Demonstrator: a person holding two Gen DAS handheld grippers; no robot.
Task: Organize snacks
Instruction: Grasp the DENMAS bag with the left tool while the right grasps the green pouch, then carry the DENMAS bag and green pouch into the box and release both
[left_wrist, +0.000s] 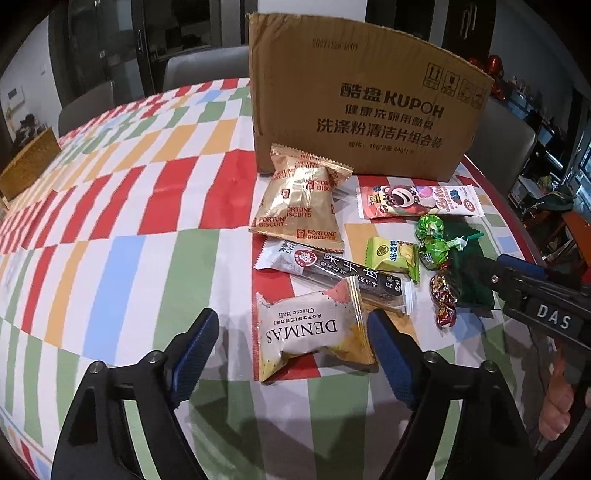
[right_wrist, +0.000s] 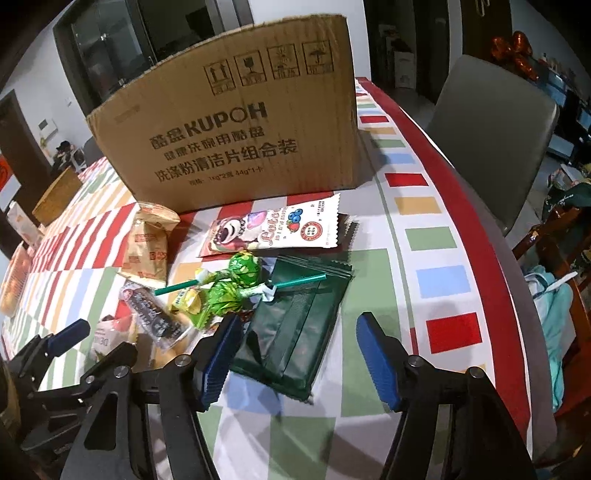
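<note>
A: Item one, cardboard box (left_wrist: 369, 110): one, upright at the far side of the checked tablecloth (left_wrist: 129, 221), printed side facing the cameras.

B: Snacks in front of it?

A: Gold Fortune Biscuits packet (left_wrist: 299, 201): one, leaning just before the box. Bear-print wrapper (left_wrist: 417, 201): one, flat, to its right. Dark fruit-leather bar (left_wrist: 332, 273): one, lying nearer than the gold packet. Yellow-green small packet (left_wrist: 393, 256): one, just beside the bar. Denmas Cheese Ball packet (left_wrist: 314, 336): one, nearest the left wrist camera, overlapping the bar's end. Dark green pouch (right_wrist: 295, 325): one. Green lollipops (right_wrist: 229, 280): two, resting partly on the pouch's far edge (sticks crossing it). Red foil sweets (left_wrist: 443, 295): two as far as I can count, beside the pouch.

B: Left gripper (left_wrist: 291, 347)?

A: Jaws well apart, nothing pinched. The Denmas packet lies between the blue pads; the right-hand pad is just beside the packet's edge, contact uncertain.

B: Right gripper (right_wrist: 299, 354)?

A: Also unclenched, at a middling spread, astride the near end of the dark green pouch. The left pad (right_wrist: 218, 354) sits at the pouch's edge; the other pad stands apart from it. Not grasping.

B: Anything else?

A: Grey chair (right_wrist: 491, 147): one, past the table's red border. A hand (left_wrist: 554, 402) grips the right tool's handle.
</note>
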